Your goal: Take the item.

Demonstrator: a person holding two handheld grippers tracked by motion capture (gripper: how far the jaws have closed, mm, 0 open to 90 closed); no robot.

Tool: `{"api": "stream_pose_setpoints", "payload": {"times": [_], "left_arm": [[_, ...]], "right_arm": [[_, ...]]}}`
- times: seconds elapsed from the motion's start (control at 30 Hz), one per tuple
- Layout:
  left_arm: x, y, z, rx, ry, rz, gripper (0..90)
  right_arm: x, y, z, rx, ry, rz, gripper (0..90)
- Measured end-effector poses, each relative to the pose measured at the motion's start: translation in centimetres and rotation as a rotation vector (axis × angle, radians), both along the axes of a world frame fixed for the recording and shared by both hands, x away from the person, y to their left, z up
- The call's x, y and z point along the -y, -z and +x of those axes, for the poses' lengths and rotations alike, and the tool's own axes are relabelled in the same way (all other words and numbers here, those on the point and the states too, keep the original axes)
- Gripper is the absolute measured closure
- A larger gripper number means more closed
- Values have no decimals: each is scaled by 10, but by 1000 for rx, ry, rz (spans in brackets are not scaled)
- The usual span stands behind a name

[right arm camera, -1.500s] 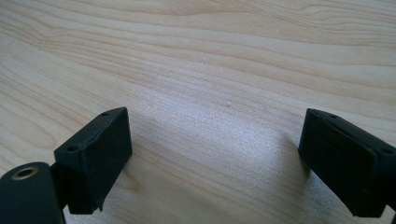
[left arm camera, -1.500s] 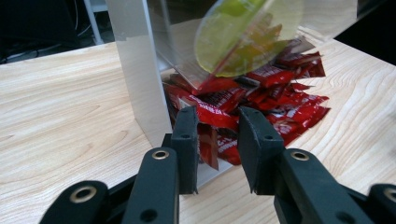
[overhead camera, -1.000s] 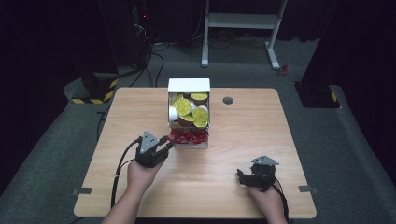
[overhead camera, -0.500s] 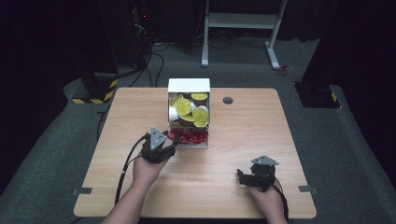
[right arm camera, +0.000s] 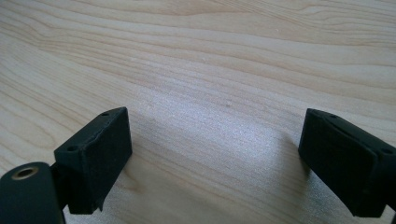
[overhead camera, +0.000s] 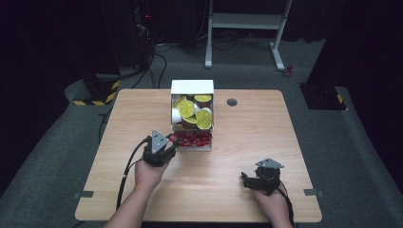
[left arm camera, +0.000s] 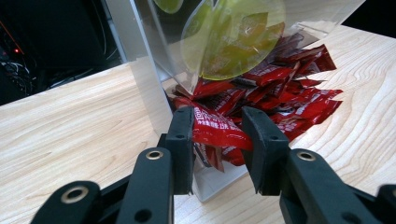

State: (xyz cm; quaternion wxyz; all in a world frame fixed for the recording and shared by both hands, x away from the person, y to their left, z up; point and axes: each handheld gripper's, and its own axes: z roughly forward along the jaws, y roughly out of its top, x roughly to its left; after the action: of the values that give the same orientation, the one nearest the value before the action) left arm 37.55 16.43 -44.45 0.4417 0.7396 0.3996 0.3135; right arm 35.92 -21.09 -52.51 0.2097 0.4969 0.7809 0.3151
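Gripping a red packet (left arm camera: 215,132) at the dispenser's (overhead camera: 192,87) mouth, the left tool (left arm camera: 218,140) pinches it; the right tool (right arm camera: 215,163) rests spread wide over the bare desk (right arm camera: 224,56).

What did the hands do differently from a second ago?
The left gripper moved forward to the dispenser's bottom tray, and its jaws now sit around a red packet. The right gripper stayed open over the table, and the dispenser did not move.
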Motion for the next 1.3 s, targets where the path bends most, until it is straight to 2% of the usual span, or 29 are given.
{"api": "stream_pose_setpoints", "payload": {"times": [0.57, 0.97, 1.07, 1.3], "left_arm": [[-8, 1, -23, 28, 11, -37, 660], [-19, 0, -35, 41, 25, -88, 661], [-23, 1, -40, 44, 29, -112, 662], [-29, 2, -50, 50, 41, -128, 663]], "right_arm": [[0, 0, 0, -2, 3, 3, 93], [-1, 0, 0, -3, 7, 5, 95], [0, 0, 0, -1, 6, 3, 96], [-1, 0, -1, -4, 16, 6, 104]]}}
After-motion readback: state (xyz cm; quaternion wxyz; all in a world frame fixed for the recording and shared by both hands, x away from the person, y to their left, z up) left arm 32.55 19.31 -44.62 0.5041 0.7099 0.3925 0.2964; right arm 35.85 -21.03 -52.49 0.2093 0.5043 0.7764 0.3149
